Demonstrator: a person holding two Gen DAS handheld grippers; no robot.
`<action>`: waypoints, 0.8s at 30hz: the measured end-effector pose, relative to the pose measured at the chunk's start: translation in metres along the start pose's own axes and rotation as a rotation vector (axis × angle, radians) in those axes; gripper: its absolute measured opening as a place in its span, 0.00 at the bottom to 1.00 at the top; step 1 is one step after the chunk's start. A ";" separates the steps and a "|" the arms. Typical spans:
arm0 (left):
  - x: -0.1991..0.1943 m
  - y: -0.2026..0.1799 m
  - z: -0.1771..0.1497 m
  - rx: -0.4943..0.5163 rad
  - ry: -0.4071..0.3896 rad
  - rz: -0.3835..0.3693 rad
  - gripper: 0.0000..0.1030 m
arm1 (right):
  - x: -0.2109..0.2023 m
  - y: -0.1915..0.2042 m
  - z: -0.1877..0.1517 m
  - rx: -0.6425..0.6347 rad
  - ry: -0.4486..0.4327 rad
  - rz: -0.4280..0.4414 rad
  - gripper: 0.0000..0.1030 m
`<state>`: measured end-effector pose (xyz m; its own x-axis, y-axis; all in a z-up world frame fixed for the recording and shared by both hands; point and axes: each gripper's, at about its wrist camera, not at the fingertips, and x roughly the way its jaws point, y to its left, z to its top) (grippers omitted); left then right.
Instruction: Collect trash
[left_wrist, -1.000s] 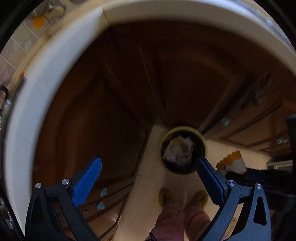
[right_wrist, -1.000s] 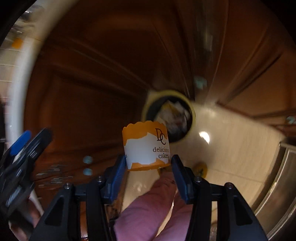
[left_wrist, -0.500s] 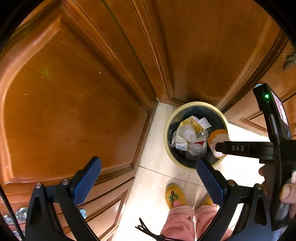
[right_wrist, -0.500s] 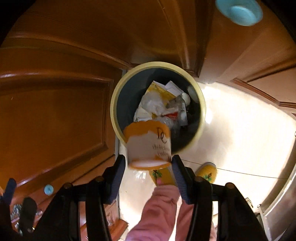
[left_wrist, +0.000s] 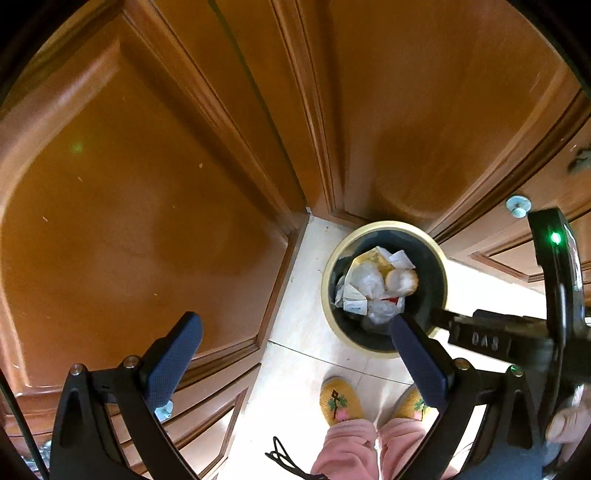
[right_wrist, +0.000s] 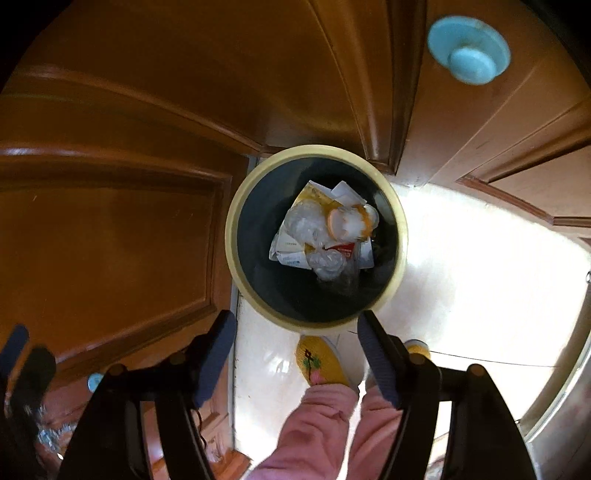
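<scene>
- The paper cup (right_wrist: 349, 221), pinched a moment ago, is now seen lying on the rubbish inside the bin (right_wrist: 236, 258).
- The right tool (right_wrist: 297, 354), just opened, is spread and empty.
- The left tool (left_wrist: 291, 354) is spread, empty.
- This item is judged collected.

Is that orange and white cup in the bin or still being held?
In the bin. The cup lies sideways on the rubbish.

Dim; floor (right_wrist: 461, 280) glare, maybe overexp.
</scene>
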<state>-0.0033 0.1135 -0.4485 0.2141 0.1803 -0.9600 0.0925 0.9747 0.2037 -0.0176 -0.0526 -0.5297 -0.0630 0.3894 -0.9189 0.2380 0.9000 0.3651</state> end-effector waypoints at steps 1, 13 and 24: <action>-0.007 0.000 0.002 0.001 -0.004 -0.004 0.98 | -0.006 0.002 -0.002 -0.009 -0.006 -0.001 0.67; -0.114 0.012 0.028 -0.013 -0.047 -0.076 0.98 | -0.162 0.044 -0.046 -0.111 -0.182 -0.003 0.67; -0.254 0.022 0.049 0.012 -0.197 -0.146 0.98 | -0.326 0.078 -0.090 -0.144 -0.405 0.020 0.67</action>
<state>-0.0081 0.0830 -0.1909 0.3829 0.0069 -0.9238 0.1481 0.9866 0.0688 -0.0661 -0.0918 -0.1879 0.3331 0.3240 -0.8855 0.0962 0.9225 0.3737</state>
